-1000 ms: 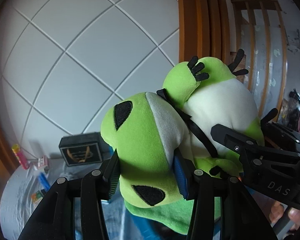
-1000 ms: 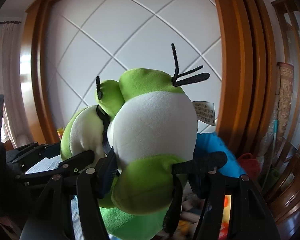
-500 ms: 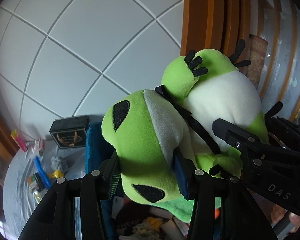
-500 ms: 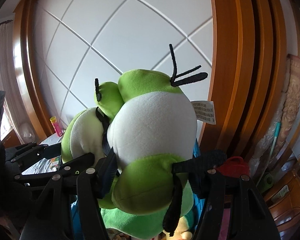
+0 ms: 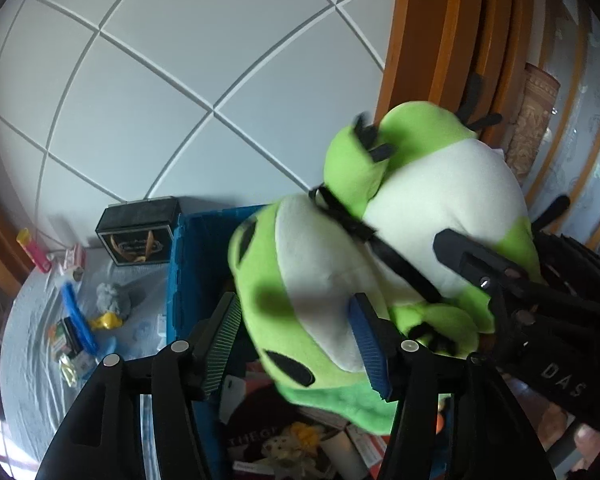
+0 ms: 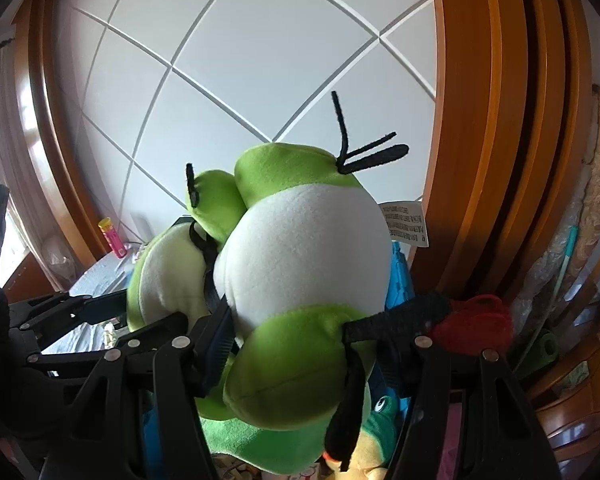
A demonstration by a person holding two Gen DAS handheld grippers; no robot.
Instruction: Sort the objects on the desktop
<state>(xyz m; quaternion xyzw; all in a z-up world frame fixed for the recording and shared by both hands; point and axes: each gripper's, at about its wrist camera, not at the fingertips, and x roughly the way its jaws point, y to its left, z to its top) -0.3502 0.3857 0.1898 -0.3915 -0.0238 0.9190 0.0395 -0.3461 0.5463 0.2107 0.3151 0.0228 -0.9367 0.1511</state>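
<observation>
The green and white plush frog (image 5: 380, 248) hangs in the air above the blue bin (image 5: 184, 264), carried between both tools. The left gripper (image 5: 296, 344) has its jaws spread: the blue pad on one finger presses against the frog's head, while the ribbed pad on the other finger stands clear of it, so the head sits loose between them. The right gripper (image 6: 296, 340) is clamped on the frog's green foot (image 6: 292, 364), its pads pressed in from both sides. From the right wrist view the frog's white belly (image 6: 304, 252) faces the camera and a white tag (image 6: 406, 224) sticks out at its side. Inside the bin lie other toys and papers. To the left of the bin, on the pale cloth (image 5: 28, 352), stand a black box (image 5: 138, 228), a pink and yellow tube (image 5: 34, 250), a blue strip (image 5: 76, 320) and small packets
</observation>
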